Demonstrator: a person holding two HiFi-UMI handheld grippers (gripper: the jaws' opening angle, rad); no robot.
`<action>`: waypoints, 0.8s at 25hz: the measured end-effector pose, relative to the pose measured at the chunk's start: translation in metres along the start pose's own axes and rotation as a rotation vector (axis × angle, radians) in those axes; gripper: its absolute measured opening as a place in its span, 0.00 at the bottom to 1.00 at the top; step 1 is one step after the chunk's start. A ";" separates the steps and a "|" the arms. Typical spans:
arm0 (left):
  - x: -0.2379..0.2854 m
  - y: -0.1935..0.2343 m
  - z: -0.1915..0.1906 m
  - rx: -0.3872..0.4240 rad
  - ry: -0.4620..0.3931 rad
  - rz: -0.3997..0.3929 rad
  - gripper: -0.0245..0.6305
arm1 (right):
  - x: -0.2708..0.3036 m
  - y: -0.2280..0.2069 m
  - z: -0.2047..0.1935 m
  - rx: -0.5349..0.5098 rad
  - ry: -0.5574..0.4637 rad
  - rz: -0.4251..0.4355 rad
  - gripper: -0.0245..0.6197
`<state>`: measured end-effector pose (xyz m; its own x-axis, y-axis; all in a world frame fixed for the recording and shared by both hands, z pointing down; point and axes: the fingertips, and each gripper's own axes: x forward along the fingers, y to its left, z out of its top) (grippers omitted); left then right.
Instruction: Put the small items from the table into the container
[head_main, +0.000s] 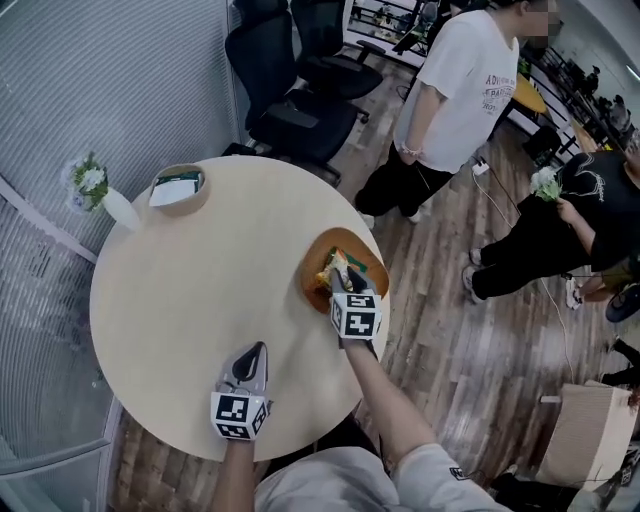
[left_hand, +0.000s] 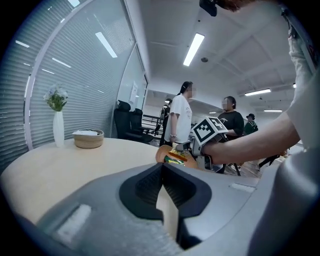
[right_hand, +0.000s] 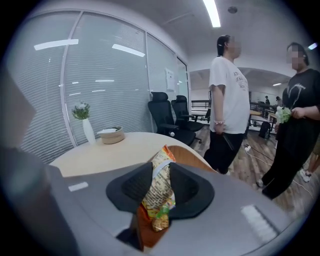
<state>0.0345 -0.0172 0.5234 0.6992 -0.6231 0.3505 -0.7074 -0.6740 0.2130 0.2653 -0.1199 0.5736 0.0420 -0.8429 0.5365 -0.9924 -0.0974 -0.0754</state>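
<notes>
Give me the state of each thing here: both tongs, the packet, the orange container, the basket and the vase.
Left tongs: shut, empty.
Right tongs: shut on the snack packet.
Snack packet: gripped, hanging between the jaws.
Orange container: upright, open-topped, right tongs over it.
Basket: upright, paper inside.
Vase: upright, flowers in it.
</notes>
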 end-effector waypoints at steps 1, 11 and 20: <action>0.005 -0.008 0.001 0.004 0.004 -0.014 0.03 | -0.003 -0.010 -0.007 0.009 0.012 -0.012 0.21; 0.033 -0.040 0.005 0.027 0.023 -0.076 0.03 | -0.004 -0.042 -0.043 0.042 0.089 -0.013 0.22; 0.018 -0.032 0.012 0.026 0.008 -0.042 0.03 | -0.029 -0.018 -0.022 0.070 0.002 0.078 0.26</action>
<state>0.0707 -0.0112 0.5121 0.7273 -0.5910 0.3490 -0.6745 -0.7095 0.2041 0.2793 -0.0818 0.5782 -0.0358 -0.8482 0.5284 -0.9821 -0.0680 -0.1757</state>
